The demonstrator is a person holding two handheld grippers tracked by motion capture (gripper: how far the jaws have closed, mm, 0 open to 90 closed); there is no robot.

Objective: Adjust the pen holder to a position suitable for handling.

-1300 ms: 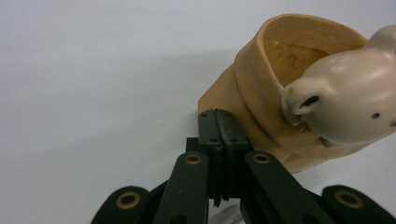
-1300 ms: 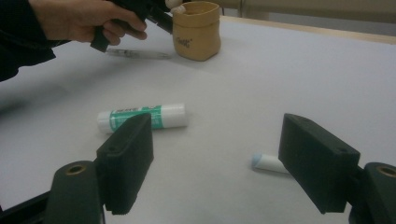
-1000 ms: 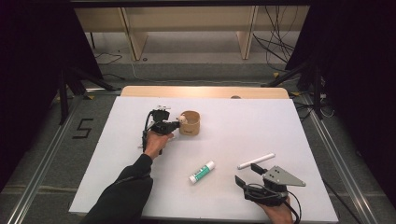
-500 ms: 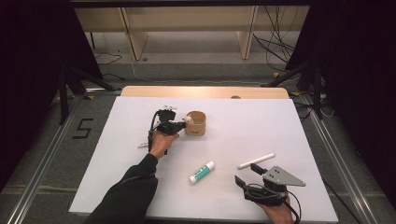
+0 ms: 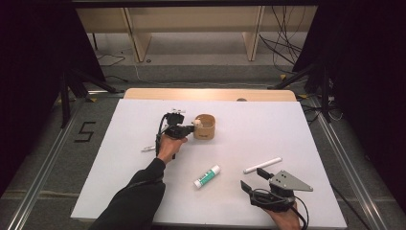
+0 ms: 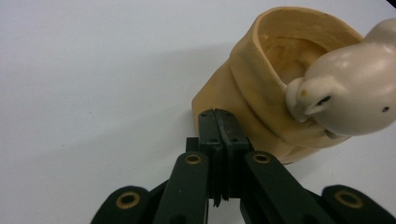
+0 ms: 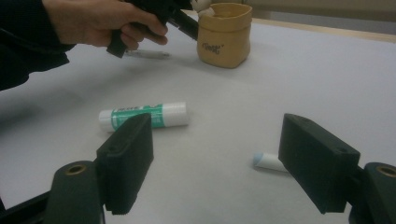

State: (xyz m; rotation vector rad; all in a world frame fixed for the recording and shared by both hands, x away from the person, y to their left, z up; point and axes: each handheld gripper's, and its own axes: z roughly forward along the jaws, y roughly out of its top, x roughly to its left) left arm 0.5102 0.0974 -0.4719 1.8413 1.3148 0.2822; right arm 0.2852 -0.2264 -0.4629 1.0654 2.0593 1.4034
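Note:
A tan soft pouch (image 5: 205, 127) stands upright at the middle back of the white table (image 5: 297, 129). A cream rounded object (image 6: 355, 98) rests at its rim. My left gripper (image 5: 184, 128) is shut, and its tips (image 6: 218, 116) touch the pouch's lower wall (image 6: 233, 93) with nothing visible between the jaws. My right gripper (image 5: 253, 179) stands open low over the front right of the table. Beyond its jaws (image 7: 224, 158) lie a green and white glue stick (image 7: 144, 115) and the tip of a white stick (image 7: 265, 161); both lie apart from it.
The glue stick (image 5: 207, 176) lies at the front middle and the white stick (image 5: 262, 165) to its right. A thin silver object (image 5: 148, 149) lies left of the left hand. A wooden strip (image 5: 210, 94) borders the table's far edge, with floor and cables beyond.
The left gripper and the pouch have shifted a little to the right together. The right gripper has stayed where it was.

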